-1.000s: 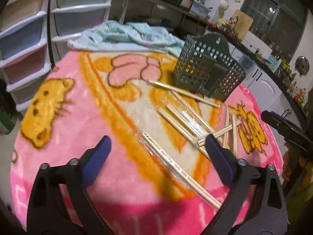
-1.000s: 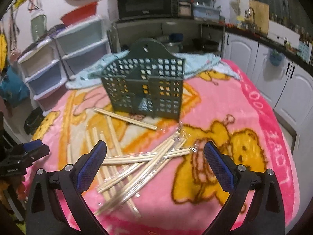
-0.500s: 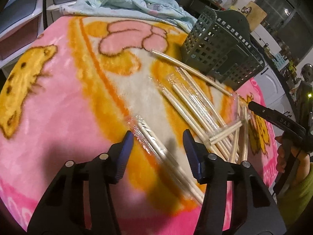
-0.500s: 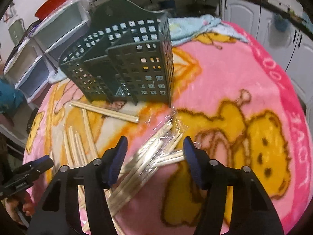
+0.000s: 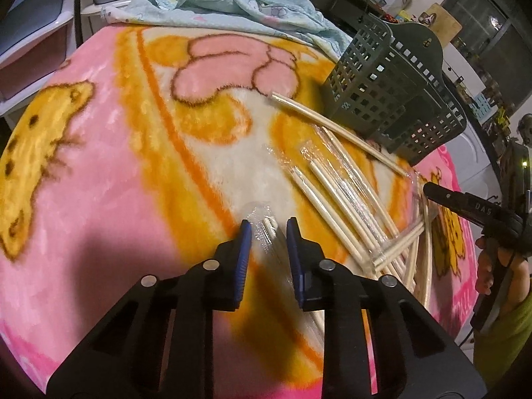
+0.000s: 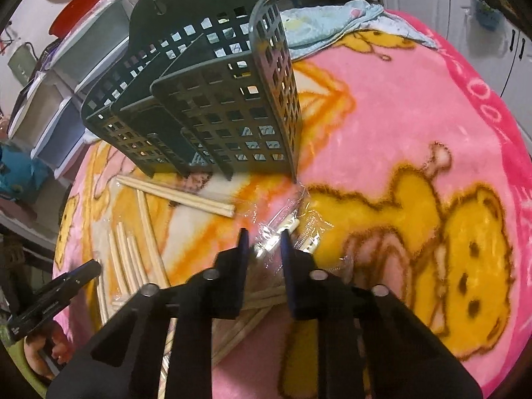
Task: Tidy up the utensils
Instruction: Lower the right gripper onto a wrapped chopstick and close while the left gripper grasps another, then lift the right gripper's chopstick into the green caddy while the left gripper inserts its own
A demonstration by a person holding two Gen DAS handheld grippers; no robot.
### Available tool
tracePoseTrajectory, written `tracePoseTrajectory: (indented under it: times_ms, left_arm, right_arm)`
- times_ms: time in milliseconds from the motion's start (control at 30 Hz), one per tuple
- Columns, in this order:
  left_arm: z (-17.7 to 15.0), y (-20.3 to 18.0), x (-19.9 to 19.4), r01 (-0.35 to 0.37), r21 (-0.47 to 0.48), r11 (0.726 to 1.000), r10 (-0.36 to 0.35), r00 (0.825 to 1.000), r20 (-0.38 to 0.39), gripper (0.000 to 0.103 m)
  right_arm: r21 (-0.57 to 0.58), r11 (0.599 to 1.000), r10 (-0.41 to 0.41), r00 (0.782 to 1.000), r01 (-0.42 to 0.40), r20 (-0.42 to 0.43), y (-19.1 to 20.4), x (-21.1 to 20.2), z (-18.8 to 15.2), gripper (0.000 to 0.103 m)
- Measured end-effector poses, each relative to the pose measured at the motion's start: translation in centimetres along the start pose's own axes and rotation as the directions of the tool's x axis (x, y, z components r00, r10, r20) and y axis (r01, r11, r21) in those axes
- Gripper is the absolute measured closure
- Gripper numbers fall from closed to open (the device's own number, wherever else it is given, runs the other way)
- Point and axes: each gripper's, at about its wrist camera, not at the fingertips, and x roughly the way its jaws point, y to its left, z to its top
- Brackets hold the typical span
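Observation:
Several pairs of wooden chopsticks in clear wrappers (image 5: pixel 339 199) lie scattered on a pink cartoon blanket (image 5: pixel 99 183). Behind them stands a dark green lattice utensil caddy (image 5: pixel 382 93) (image 6: pixel 212 106). My left gripper (image 5: pixel 268 232) points down at the nearest wrapped pair (image 5: pixel 267 223); its jaws are closing, and the blue pads touch the wrapper on both sides. My right gripper (image 6: pixel 262 237) is closing likewise on another wrapped pair (image 6: pixel 287 226) just in front of the caddy. Each gripper also shows at the edge of the other's view, the right gripper (image 5: pixel 429 189) and the left gripper (image 6: pixel 93 266).
A light blue cloth (image 5: pixel 232 3) is bunched at the blanket's far edge. Plastic drawer units (image 6: pixel 66 83) stand beyond the table, and white cabinets (image 6: pixel 432 0) at the back right. More chopsticks (image 6: pixel 133 256) lie left of the right gripper. A person's hand (image 5: pixel 485 266) holds the right gripper's handle.
Both grippers have dropped toward the blanket and tipped further down. Their jaws went from wide open to nearly together, each around a wrapped pair of chopsticks.

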Motion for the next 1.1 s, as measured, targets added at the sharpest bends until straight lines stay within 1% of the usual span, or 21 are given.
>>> tracePoseTrajectory:
  times_ms: [33, 67, 233, 333, 400, 500, 533, 600, 633, 667, 800, 833, 900, 933, 967, 1000, 1033, 1100]
  left_arm:
    - [0.1, 0.0, 0.0, -0.001, 0.002, 1.000, 0.001, 1.000, 0.001, 0.088]
    - [0.2, 0.1, 0.1, -0.001, 0.003, 1.000, 0.001, 1.000, 0.001, 0.090]
    - [0.8, 0.3, 0.2, 0.007, 0.010, 1.000, -0.007, 1.000, 0.007, 0.097]
    - [1.3, 0.4, -0.2, 0.014, 0.017, 1.000, -0.014, 1.000, 0.021, 0.098]
    - [1.7, 0.4, -0.5, 0.018, 0.020, 1.000, -0.019, 0.999, 0.035, 0.098]
    - [2.2, 0.2, -1.3, 0.019, 0.032, 0.999, -0.021, 0.998, 0.059, 0.099]
    - [2.3, 0.1, -1.5, 0.021, 0.036, 0.999, -0.023, 0.998, 0.064, 0.099]
    - [2.5, 0.0, -1.9, 0.026, 0.047, 0.999, -0.030, 0.997, 0.075, 0.099]
    - [2.7, -0.2, -2.2, 0.032, 0.051, 0.998, -0.036, 0.996, 0.083, 0.099]
    - [2.8, -0.3, -2.4, 0.036, 0.053, 0.998, -0.040, 0.995, 0.090, 0.100]
    - [3.3, -1.1, -3.4, 0.049, 0.068, 0.996, -0.057, 0.992, 0.116, 0.100]
    - [3.6, -1.3, -3.8, 0.055, 0.073, 0.996, -0.063, 0.990, 0.125, 0.100]
    - [3.9, -1.8, -4.3, 0.062, 0.081, 0.995, -0.072, 0.988, 0.135, 0.101]
    - [4.1, -2.2, -4.6, 0.065, 0.090, 0.994, -0.077, 0.986, 0.145, 0.101]
    - [4.2, -2.4, -4.8, 0.067, 0.095, 0.993, -0.080, 0.985, 0.151, 0.101]
    - [4.3, -2.7, -5.0, 0.070, 0.101, 0.992, -0.085, 0.984, 0.156, 0.101]
    - [4.5, -3.0, -5.3, 0.074, 0.107, 0.991, -0.091, 0.983, 0.161, 0.101]
    - [4.9, -3.6, -5.7, 0.083, 0.120, 0.989, -0.103, 0.980, 0.169, 0.101]
  right_arm:
    - [0.003, 1.000, 0.000, 1.000, 0.000, -0.002, -0.1, 0.0, 0.0, 0.098]
    - [0.007, 1.000, 0.004, 1.000, -0.004, -0.003, -0.2, 0.0, 0.1, 0.102]
    - [0.011, 0.999, 0.032, 0.999, -0.033, 0.023, -0.3, -0.9, 0.2, 0.102]
    - [0.002, 0.999, 0.053, 0.997, -0.053, 0.048, -0.1, -2.0, 0.3, 0.102]
    - [-0.012, 0.999, 0.053, 0.997, -0.052, 0.063, 0.1, -2.6, 0.4, 0.102]
    - [-0.012, 1.000, 0.016, 0.999, -0.016, 0.046, 0.0, -2.5, 0.5, 0.102]
    - [-0.011, 1.000, 0.020, 0.999, -0.020, 0.038, 0.0, -2.3, 0.5, 0.099]
    - [0.002, 1.000, 0.027, 0.999, -0.027, 0.030, 0.0, -2.0, 0.5, 0.079]
    - [0.004, 1.000, 0.026, 0.999, -0.026, 0.033, 0.2, -1.8, 0.4, 0.066]
    - [0.006, 1.000, 0.021, 0.999, -0.021, 0.029, 0.3, -1.6, 0.4, 0.060]
    - [0.011, 1.000, -0.007, 1.000, 0.007, 0.016, 0.7, -0.6, 0.5, 0.060]
    - [0.012, 1.000, -0.016, 1.000, 0.016, 0.002, 0.8, -0.2, 0.6, 0.061]
    - [0.016, 0.999, -0.030, 0.999, 0.030, -0.016, 0.7, 0.5, 0.7, 0.070]
    - [0.018, 0.999, -0.034, 0.999, 0.034, -0.023, 0.6, 0.9, 0.8, 0.080]
    - [0.019, 0.999, -0.034, 0.999, 0.035, -0.028, 0.5, 1.1, 0.8, 0.087]
    - [0.024, 0.999, -0.035, 0.999, 0.036, -0.027, 0.4, 1.2, 0.9, 0.092]
    - [0.028, 0.999, -0.030, 0.999, 0.031, -0.023, 0.3, 1.1, 0.9, 0.096]
    - [0.031, 0.999, -0.013, 1.000, 0.014, -0.012, 0.1, 0.6, 0.9, 0.097]
